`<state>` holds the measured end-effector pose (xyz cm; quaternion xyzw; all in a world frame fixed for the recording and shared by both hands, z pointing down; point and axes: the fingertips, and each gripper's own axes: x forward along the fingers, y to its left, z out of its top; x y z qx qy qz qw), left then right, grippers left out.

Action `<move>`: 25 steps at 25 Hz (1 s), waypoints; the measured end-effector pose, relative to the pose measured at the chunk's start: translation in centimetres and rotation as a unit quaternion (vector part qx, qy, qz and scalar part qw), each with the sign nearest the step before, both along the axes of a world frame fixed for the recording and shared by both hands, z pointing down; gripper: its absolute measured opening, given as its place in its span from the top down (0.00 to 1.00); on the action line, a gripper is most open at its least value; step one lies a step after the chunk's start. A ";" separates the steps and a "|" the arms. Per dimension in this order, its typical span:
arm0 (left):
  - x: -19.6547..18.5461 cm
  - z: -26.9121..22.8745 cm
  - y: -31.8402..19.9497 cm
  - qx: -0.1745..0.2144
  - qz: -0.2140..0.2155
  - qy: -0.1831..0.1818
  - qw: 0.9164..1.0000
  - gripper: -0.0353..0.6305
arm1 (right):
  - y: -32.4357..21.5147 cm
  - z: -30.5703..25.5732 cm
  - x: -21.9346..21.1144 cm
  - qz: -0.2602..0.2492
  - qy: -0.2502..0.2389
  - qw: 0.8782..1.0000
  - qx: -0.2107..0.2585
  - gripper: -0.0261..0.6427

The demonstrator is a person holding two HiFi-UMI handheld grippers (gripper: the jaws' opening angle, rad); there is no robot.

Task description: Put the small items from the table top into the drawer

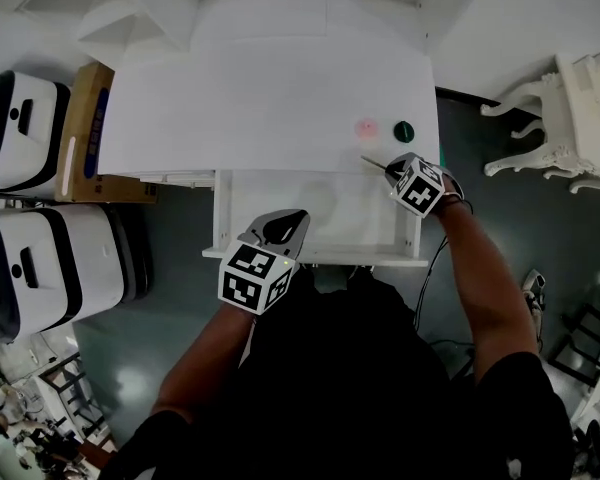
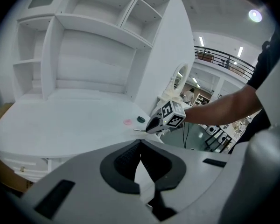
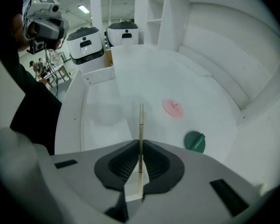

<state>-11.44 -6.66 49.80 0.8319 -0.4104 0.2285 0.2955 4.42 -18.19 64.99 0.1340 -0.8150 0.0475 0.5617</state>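
Note:
A thin pale stick [image 3: 140, 125] juts forward from my right gripper [image 3: 140, 146], which is shut on it. That gripper [image 1: 388, 170] hovers at the desk's front edge, over the right end of the open white drawer [image 1: 310, 255], stick [image 1: 372, 162] pointing left. On the desk top [image 1: 270, 88] just behind it lie a pink disc [image 1: 366, 127] [image 3: 173, 108] and a dark green round piece [image 1: 404, 131] [image 3: 195, 141]. My left gripper [image 1: 298, 216] [image 2: 140, 146] is shut with nothing in it, above the drawer's front left. The drawer's floor [image 3: 100, 111] looks bare.
Two white rounded machines [image 1: 20, 128] [image 1: 50, 268] and a cardboard box [image 1: 85, 133] stand on the floor left of the desk. A white ornate chair [image 1: 570, 118] is at the right. White shelves [image 2: 98, 45] rise at the desk's back.

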 end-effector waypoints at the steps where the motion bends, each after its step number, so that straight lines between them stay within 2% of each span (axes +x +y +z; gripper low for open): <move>1: 0.2 0.1 0.0 0.001 0.005 0.000 1.000 0.94 | 0.3 -0.3 -0.1 0.011 -0.011 1.000 0.000 0.89; 8: 0.7 0.2 -0.7 0.006 0.024 0.003 1.000 0.94 | 4.3 -1.7 -1.2 0.112 -0.080 0.990 -0.021 0.89; 16: 0.7 0.2 -1.1 0.009 0.036 0.002 0.999 0.94 | 9.1 1.0 -2.0 0.224 -0.125 0.962 -0.095 0.89; 21: 0.6 0.5 -0.5 0.006 0.037 0.001 0.999 0.94 | 9.8 3.7 -2.7 0.276 -0.134 0.941 -0.142 0.89; 25: 0.0 0.4 -0.3 0.006 0.031 0.000 1.000 0.94 | 9.1 5.3 -3.8 0.304 -0.138 0.929 -0.158 0.89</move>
